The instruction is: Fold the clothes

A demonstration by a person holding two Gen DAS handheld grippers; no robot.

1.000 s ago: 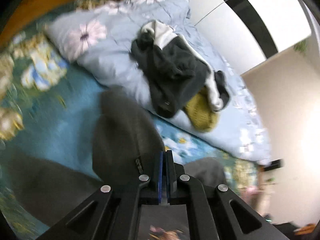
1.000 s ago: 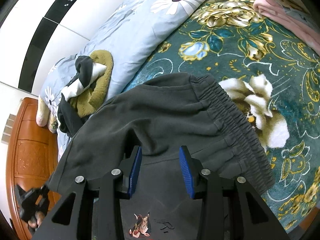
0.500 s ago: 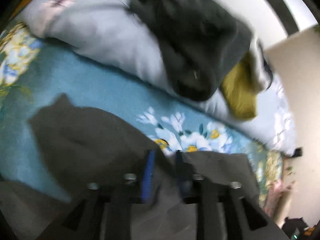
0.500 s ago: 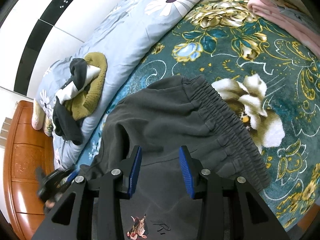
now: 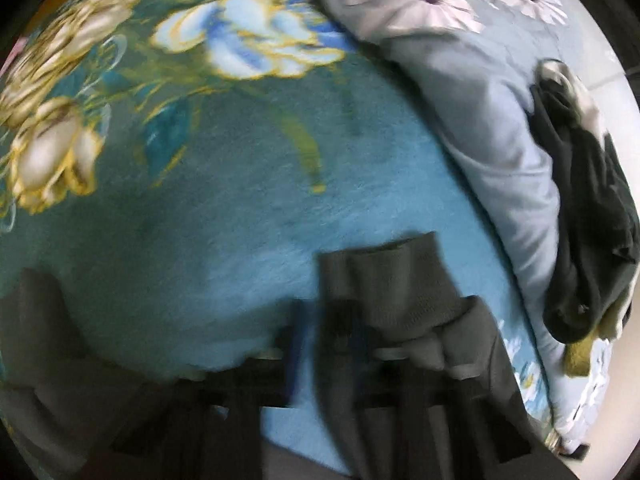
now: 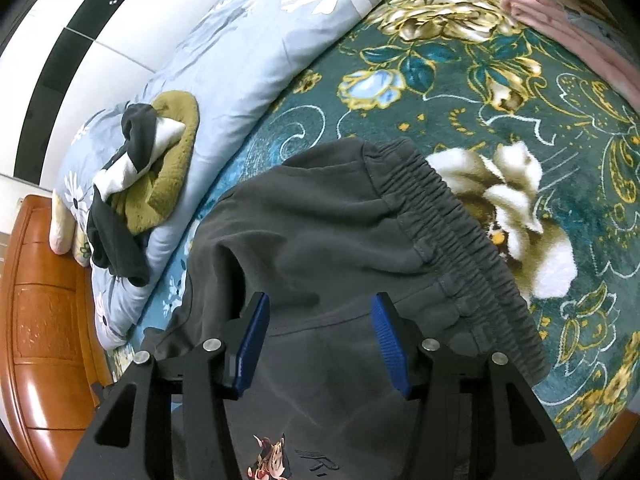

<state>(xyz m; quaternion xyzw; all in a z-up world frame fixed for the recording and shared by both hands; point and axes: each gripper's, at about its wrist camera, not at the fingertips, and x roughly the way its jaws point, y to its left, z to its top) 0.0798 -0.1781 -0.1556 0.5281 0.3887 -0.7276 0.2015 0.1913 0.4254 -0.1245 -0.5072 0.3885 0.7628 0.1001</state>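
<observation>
Dark grey sweatpants (image 6: 328, 240) lie on the teal floral blanket (image 6: 460, 92), elastic waistband (image 6: 460, 240) to the right. My right gripper (image 6: 318, 336) is open and empty, hovering just above the pants. In the blurred left wrist view a ribbed cuff of the pants (image 5: 396, 276) lies on the blanket (image 5: 240, 200) just ahead of my left gripper (image 5: 328, 340). Its jaws stand apart, with grey cloth running between and over them.
A light blue flowered duvet (image 6: 256, 64) lies along the bed's far side with a pile of dark, white and olive clothes (image 6: 140, 176) on it. A pink folded cloth (image 6: 560, 20) lies at the far right. A wooden headboard (image 6: 36, 320) stands at the left.
My left gripper opened from shut and let the pant leg down, then swung across the blanket toward the cuff. The pants settled flatter. My right gripper held still and open.
</observation>
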